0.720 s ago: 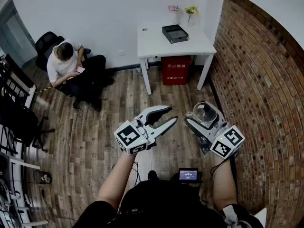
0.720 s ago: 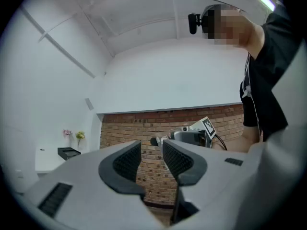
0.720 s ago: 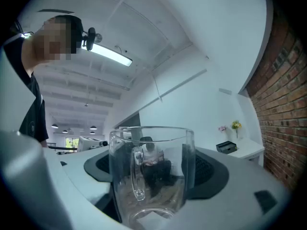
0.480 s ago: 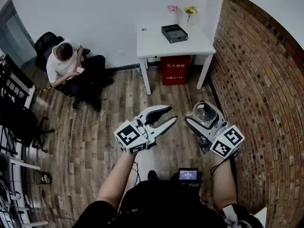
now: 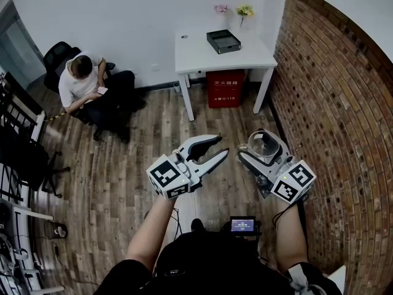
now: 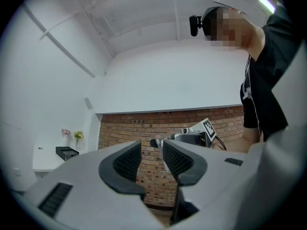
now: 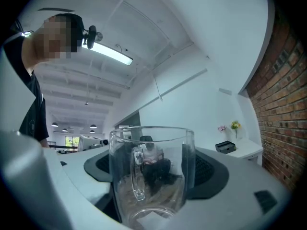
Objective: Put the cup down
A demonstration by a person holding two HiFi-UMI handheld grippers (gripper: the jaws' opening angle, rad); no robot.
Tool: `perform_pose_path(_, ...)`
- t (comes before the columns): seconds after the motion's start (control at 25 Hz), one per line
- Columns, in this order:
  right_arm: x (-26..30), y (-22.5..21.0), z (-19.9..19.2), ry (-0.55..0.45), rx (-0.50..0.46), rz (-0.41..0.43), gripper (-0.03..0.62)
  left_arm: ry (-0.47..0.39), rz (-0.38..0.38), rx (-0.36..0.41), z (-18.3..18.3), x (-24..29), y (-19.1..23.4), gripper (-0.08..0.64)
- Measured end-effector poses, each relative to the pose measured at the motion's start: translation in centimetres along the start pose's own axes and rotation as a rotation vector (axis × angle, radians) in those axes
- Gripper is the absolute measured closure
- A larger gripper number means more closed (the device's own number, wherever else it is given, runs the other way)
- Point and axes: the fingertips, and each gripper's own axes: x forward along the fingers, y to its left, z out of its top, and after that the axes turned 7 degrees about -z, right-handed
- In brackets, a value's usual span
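Observation:
A clear glass cup with a handle stands upright between the dark pads of my right gripper, which is shut on it. In the head view the cup and the right gripper hang in the air over the wooden floor, near the brick wall. My left gripper is held beside it to the left, open, with nothing between its fingers. In the left gripper view the left gripper shows a bare gap, and the right gripper shows beyond it.
A white table stands ahead against the far wall, with a black box and small flowers on it and a red box under it. A brick wall runs along the right. A person sits at the left.

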Motion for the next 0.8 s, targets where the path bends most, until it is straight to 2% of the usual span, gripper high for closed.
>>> perform_pose_path(0.44,-3.4,-3.0,-0.6,0.012,0.013,-0.020,0.172,0.010,0.017,-0.017,-1.3,3.0,-0.9,0.425)
perform_pose_path(0.8,-4.5,-5.6,-0.9,0.015,0.020,0.020,0.172,0.023,0.054,-0.008,-2.4,6.1,-1.2,0.425)
